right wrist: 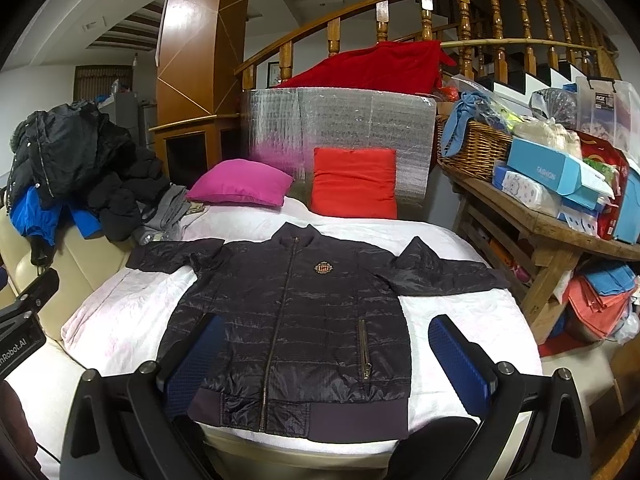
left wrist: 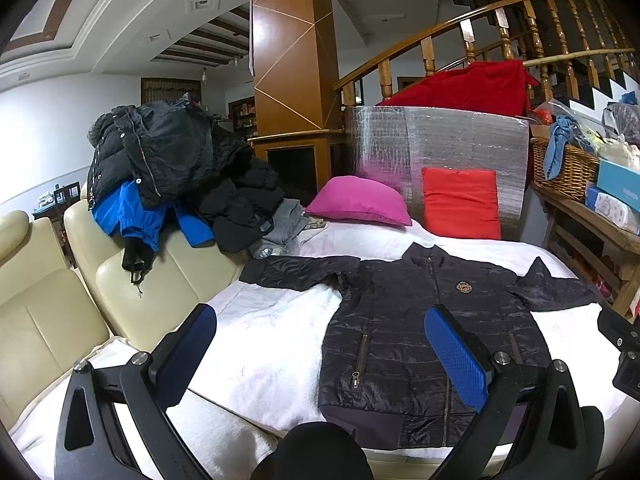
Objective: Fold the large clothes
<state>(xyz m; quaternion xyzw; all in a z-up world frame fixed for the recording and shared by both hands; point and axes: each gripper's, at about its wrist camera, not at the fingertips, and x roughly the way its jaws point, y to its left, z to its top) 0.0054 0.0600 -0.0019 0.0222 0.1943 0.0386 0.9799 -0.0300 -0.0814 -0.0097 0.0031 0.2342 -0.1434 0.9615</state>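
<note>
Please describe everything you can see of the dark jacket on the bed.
The jacket is dark, shiny and quilted, zipped closed, lying flat and face up on the white sheet. Both sleeves are spread sideways, the collar points to the cushions, and the ribbed hem is nearest. It has a chest badge and two zipped pockets. Neither gripper touches it.

A dark quilted zip jacket (right wrist: 292, 320) lies spread flat, front up, sleeves out to both sides, on a white sheet-covered bed (right wrist: 120, 312). Behind it a magenta cushion (right wrist: 240, 182) lies left of a red cushion (right wrist: 354, 184) propped against a silver foil panel (right wrist: 340, 120). A heap of dark coats (left wrist: 168, 160) sits on a cream leather sofa (left wrist: 132, 280) to the left; a wicker basket (right wrist: 472, 152) stands on a wooden counter (right wrist: 540, 232) to the right.
</note>
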